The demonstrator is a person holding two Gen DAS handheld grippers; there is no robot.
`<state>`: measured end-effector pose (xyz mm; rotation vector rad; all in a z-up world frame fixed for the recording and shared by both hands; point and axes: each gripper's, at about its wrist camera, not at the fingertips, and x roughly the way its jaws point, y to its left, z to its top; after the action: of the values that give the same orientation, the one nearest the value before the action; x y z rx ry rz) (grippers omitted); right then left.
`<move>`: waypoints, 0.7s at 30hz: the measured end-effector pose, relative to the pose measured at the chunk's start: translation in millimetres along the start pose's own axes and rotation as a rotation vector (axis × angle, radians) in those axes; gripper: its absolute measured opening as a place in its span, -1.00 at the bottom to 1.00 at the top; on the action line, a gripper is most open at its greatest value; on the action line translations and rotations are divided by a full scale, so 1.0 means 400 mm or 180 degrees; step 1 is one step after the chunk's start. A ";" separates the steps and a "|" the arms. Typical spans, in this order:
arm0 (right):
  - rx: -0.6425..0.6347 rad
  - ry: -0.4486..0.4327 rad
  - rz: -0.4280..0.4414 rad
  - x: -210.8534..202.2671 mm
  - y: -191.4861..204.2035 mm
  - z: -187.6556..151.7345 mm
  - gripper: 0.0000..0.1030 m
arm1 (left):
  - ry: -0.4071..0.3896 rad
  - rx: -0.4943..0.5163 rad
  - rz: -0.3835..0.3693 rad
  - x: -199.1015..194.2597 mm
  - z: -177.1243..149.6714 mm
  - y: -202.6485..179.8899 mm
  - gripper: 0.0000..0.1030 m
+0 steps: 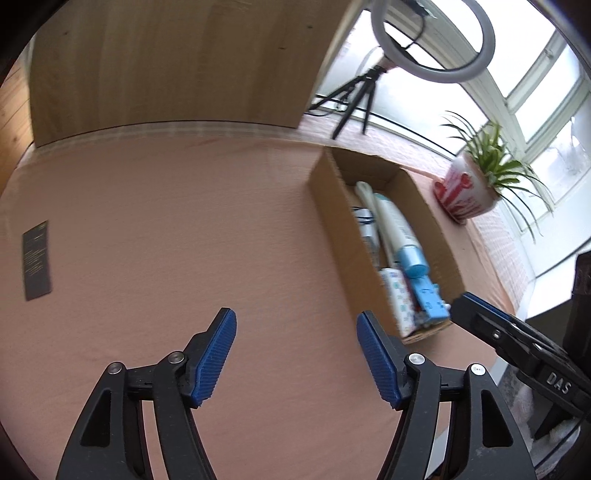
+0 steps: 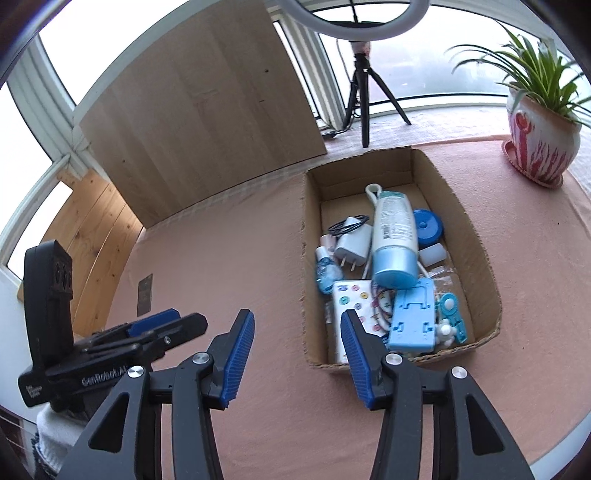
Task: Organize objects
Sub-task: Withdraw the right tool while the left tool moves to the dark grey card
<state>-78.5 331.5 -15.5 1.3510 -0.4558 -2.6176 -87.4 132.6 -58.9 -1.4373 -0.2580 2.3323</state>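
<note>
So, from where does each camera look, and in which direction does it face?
Left wrist: on the left gripper, open, facing the pink tablecloth; the right gripper enters at right.
Right wrist: on the right gripper, open, facing the brown cardboard box; the left gripper shows at left.
Shared: box, red-white plant pot, black tripod.

around the work surface: backdrop, light and greenery

pink tablecloth (image 2: 229, 258) spread flat, with a dark card (image 2: 145, 296) lying on it near the left edge. light wooden board (image 2: 199, 110) standing upright at the back edge of the cloth. ring light (image 2: 354, 22) on a black tripod (image 2: 364, 92) just right of the board, in front of the window (image 1: 535, 85). spider plant (image 2: 532, 77) in a red-and-white pot (image 2: 539, 144) at the far right corner, standing on a saucer.
</note>
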 end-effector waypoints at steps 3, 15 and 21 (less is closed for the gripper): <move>-0.0113 0.0001 -0.0033 0.006 0.040 -0.022 -0.11 | -0.0008 -0.0114 0.0195 -0.020 0.000 0.074 0.40; -0.0121 0.0169 -0.0031 0.037 0.083 -0.099 -0.09 | 0.0077 -0.0769 0.0941 -0.084 0.054 0.456 0.40; 0.0022 0.0213 -0.0038 0.041 0.060 -0.124 -0.09 | 0.0148 -0.1063 0.1111 -0.068 0.093 0.581 0.40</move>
<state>-47.4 294.9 -46.9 1.4427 -0.4486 -2.5736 -162.7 -87.9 -101.5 -1.8181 -0.4309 2.6203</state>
